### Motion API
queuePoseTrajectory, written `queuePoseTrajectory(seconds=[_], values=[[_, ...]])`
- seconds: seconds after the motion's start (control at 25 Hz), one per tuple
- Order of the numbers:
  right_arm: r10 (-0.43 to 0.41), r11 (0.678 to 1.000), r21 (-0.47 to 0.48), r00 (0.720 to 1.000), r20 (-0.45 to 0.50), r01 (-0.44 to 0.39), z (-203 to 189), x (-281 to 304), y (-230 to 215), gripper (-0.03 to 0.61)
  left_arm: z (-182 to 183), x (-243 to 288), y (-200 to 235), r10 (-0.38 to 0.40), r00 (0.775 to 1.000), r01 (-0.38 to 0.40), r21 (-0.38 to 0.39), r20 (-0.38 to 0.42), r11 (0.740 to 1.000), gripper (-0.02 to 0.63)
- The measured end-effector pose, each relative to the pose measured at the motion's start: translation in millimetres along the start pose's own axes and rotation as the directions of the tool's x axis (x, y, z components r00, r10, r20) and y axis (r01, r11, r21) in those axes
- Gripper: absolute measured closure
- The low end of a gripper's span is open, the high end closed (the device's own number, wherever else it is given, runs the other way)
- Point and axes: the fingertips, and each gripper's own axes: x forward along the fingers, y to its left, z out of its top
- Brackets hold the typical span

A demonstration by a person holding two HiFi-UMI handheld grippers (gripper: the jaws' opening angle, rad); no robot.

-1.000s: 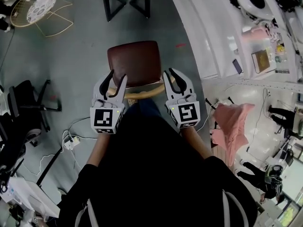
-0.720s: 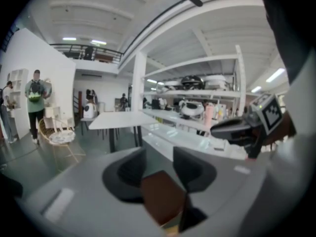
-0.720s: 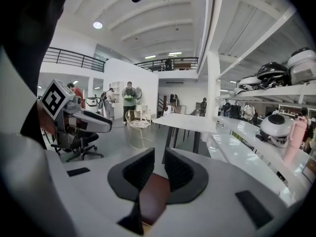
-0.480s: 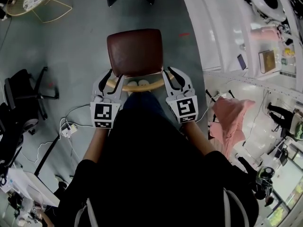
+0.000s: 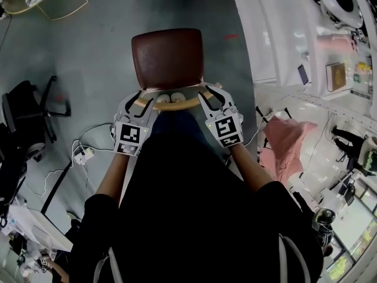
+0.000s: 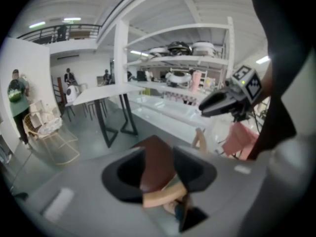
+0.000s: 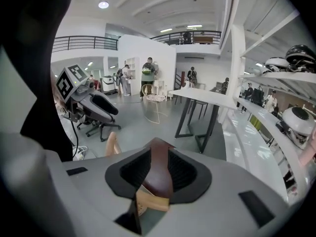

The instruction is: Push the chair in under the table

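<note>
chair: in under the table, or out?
Out. The chair stands on open floor, its whole seat showing, short of the table.

chair (image 5: 168,58): brown seat, curved wooden backrest, upright | table (image 7: 207,98): white top, stands apart

The person wears a black top (image 5: 194,217) whose sleeves (image 5: 97,208) end near the elbows, well behind the left gripper (image 5: 147,98). Blue jeans (image 5: 177,121) and pale shoes (image 5: 177,98) show just beside it. Thin grey straps (image 5: 280,258) cross the top.
</note>
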Motion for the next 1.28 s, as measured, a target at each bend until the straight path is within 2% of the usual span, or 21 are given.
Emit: queuePoseTrajectory(seconds=[0.24,0.44,0.56,0.68,0.84,1.0,1.16,1.24,1.28], values=[[0.071,0.997,-0.015,0.99,-0.121,-0.073,-33.7,11.7,6.8,0.479,-36.5,9.9,-3.2,-0.061,0.989,0.067,0.034,-0.137,0.997,0.414],[0.145,0.985,-0.057,0.962,-0.229,-0.162,-70.2,14.6,14.4,0.433,-64.1,17.2,-13.1,-0.115,0.966,0.139,0.09,-0.232,0.986,0.402],[0.173,0.974,-0.09,0.939,-0.296,-0.208,-90.5,15.3,18.5,0.416,-81.1,20.2,-18.8,-0.142,0.946,0.189,0.139,-0.291,0.972,0.376],[0.176,0.957,-0.157,0.919,-0.353,-0.244,-103.3,15.0,19.2,0.41,-93.9,22.0,-23.9,-0.156,0.922,0.245,0.223,-0.354,0.943,0.364],[0.157,0.904,-0.297,0.885,-0.439,-0.307,-118.9,17.6,20.4,0.39,-108.1,23.4,-26.6,-0.135,0.893,0.313,0.377,-0.43,0.872,0.354],[0.104,0.8,-0.468,0.855,-0.508,-0.375,-134.3,23.2,18.2,0.383,-118.4,29.5,-28.1,-0.098,0.871,0.369,0.509,-0.481,0.778,0.345],[0.053,0.695,-0.582,0.837,-0.545,-0.423,-147.3,31.1,15.9,0.382,-128.3,36.9,-27.3,-0.056,0.854,0.416,0.616,-0.517,0.669,0.337],[0.028,0.661,-0.612,0.83,-0.558,-0.434,-152.7,35.4,13.1,0.382,-131.3,42.8,-26.0,-0.031,0.857,0.418,0.658,-0.514,0.626,0.337],[0.016,0.652,-0.62,0.826,-0.564,-0.436,-156.0,37.8,11.3,0.382,-133.3,45.7,-25.9,-0.026,0.855,0.423,0.667,-0.518,0.613,0.337]])
